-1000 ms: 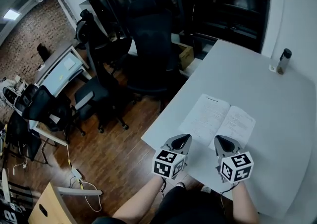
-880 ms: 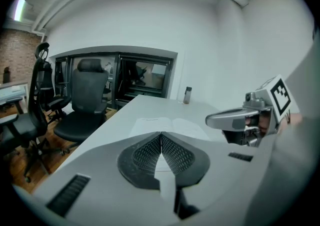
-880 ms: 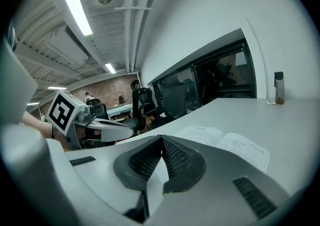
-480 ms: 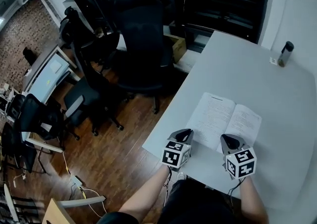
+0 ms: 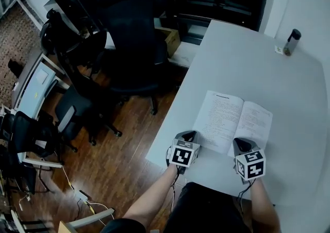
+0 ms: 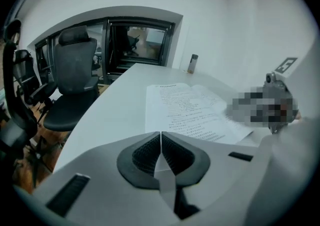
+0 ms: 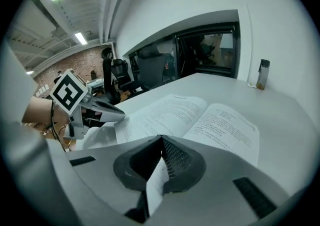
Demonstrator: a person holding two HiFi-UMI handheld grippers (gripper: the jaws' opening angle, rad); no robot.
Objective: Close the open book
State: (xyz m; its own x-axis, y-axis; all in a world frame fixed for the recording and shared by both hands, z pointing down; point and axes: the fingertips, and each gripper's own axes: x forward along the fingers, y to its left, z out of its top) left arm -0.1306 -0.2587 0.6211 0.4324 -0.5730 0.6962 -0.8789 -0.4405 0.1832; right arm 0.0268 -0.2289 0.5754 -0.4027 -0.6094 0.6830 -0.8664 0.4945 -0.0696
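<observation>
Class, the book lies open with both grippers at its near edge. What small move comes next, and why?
Probably ease the right gripper to the right-hand page edge of the book, ready to lift it: pages lie flat, its jaws shut and empty.

White book [image 5: 233, 122] pages with black print on a pale grey table [image 5: 247, 56]; grey left gripper [image 5: 190, 135] and right gripper [image 5: 240, 142], black-and-white marker cubes; black chair [image 5: 131, 36], brown wood floor [image 5: 118, 160].
</observation>
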